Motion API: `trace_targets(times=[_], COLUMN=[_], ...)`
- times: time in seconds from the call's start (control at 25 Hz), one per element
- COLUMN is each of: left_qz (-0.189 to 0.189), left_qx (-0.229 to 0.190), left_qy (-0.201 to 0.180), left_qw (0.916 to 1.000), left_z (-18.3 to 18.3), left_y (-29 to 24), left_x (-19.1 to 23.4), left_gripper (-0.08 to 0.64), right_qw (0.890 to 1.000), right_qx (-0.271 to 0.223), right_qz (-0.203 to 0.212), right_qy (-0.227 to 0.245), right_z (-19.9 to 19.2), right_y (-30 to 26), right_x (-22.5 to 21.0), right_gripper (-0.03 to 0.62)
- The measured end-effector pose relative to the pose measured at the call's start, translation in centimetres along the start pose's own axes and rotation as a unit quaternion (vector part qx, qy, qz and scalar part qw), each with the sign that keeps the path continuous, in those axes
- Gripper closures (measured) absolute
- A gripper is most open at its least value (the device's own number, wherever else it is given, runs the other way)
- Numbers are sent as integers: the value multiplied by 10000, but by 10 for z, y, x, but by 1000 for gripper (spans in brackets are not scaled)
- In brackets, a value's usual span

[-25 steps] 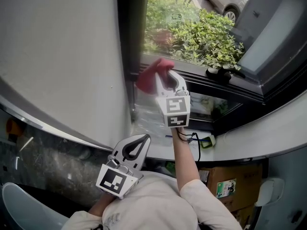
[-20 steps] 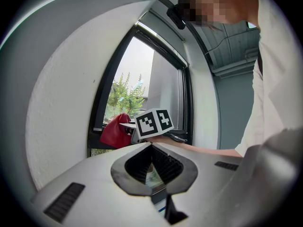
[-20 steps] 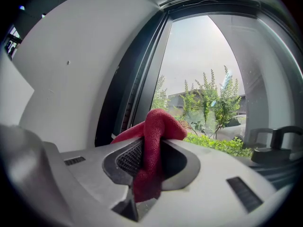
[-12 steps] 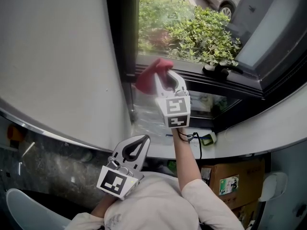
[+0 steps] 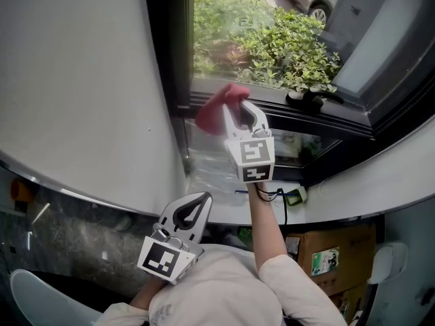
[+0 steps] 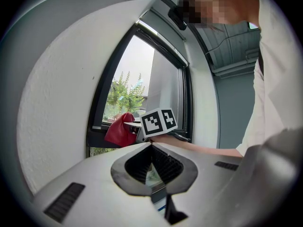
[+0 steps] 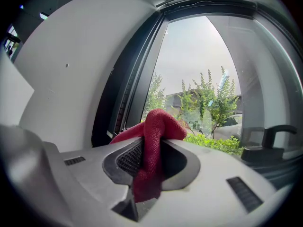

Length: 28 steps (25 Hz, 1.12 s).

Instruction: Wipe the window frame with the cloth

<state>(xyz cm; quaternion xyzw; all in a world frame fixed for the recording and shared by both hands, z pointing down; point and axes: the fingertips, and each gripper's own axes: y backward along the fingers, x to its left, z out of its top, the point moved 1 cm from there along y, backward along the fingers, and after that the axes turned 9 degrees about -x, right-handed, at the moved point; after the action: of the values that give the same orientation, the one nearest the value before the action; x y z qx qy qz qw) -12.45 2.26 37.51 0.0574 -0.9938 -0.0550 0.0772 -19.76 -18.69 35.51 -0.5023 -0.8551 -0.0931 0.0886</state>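
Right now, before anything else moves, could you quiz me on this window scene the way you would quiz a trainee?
1. True or false: the left gripper holds the red cloth.
2. Where is the cloth? A: lying loose on the floor. B: clamped in the right gripper, up by the lower corner of the dark window frame. C: soaking in a bucket.
3. Fill in: the left gripper's jaws are ____, with nothing between them.
Key: 1 false; 2 B; 3 shut.
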Motion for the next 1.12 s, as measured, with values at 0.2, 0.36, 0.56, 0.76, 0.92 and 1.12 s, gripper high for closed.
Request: trace_targets(times=[0.2, 0.36, 0.56, 0.76, 0.92, 1.12], left_qz=[29, -30, -67, -37, -50, -63], left_qx=[85, 49, 14, 153, 129, 141], left_qy=[-33, -35, -20, -23, -54, -43], left_qw=[10000, 10000, 10000, 9999, 9999, 9999], left_z=[-2, -3, -1, -6, -5, -7], left_y=[-1, -2, -3, -4, -2, 0], left_x=[0, -4, -9, -9, -9, -8], left_gripper=[552, 552, 552, 552, 552, 551], right_qw=[10000, 10000, 9998, 9997, 9996, 9994], right_qx=[-9, -16, -45, -47, -50, -36], right_qz=[-40, -86, -165, -223, -275, -337], right_qy=[3, -33, -75, -69, -38, -1], right_z=[-1, -3, -3, -7, -7, -9], right_y=[4, 9, 16, 20, 24, 27], right_x=[-7, -14, -22, -30, -35, -41], right_gripper=[499, 499, 499, 499, 499, 499])
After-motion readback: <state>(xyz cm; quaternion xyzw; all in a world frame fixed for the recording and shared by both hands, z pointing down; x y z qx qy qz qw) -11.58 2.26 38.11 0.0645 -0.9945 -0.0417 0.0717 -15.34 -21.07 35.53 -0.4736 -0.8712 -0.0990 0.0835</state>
